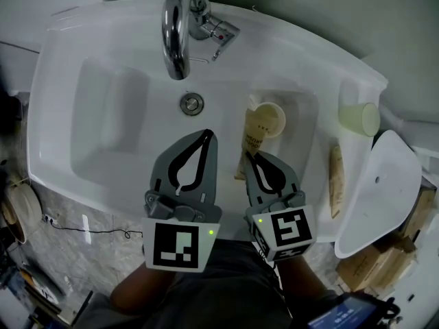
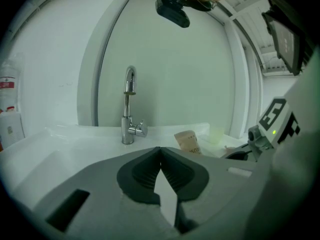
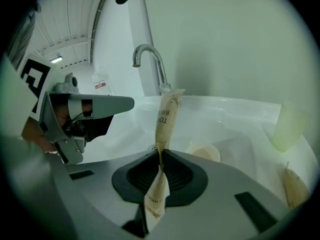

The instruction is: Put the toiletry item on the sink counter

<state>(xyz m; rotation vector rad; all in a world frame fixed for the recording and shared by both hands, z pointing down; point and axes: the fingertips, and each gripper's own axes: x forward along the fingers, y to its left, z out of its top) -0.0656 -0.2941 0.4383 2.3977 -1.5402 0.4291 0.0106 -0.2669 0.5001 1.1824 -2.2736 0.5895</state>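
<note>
White sink [image 1: 82, 129] below me, faucet [image 1: 177, 33] at the back. My right gripper [image 1: 248, 157] is clamped on the tan toiletry packet [image 3: 165, 118], which sticks out past the tips over the basin, near a paper cup [image 1: 269, 120]. My left gripper [image 1: 208, 136] is pressed together, empty. A second packet [image 1: 335, 181] lies on the counter [image 1: 324, 149].

White sink [image 1: 62, 115], one piece with its counter rim. Chrome faucet [image 1: 180, 29] is mounted at the back; drain [image 1: 192, 103] is set at the centre. Beige paper cup [image 1: 269, 120] is placed in the basin's right part. Pale translucent cup [image 1: 360, 118] and tan sachet [image 1: 336, 180] are kept on the right rim, apart.
</note>
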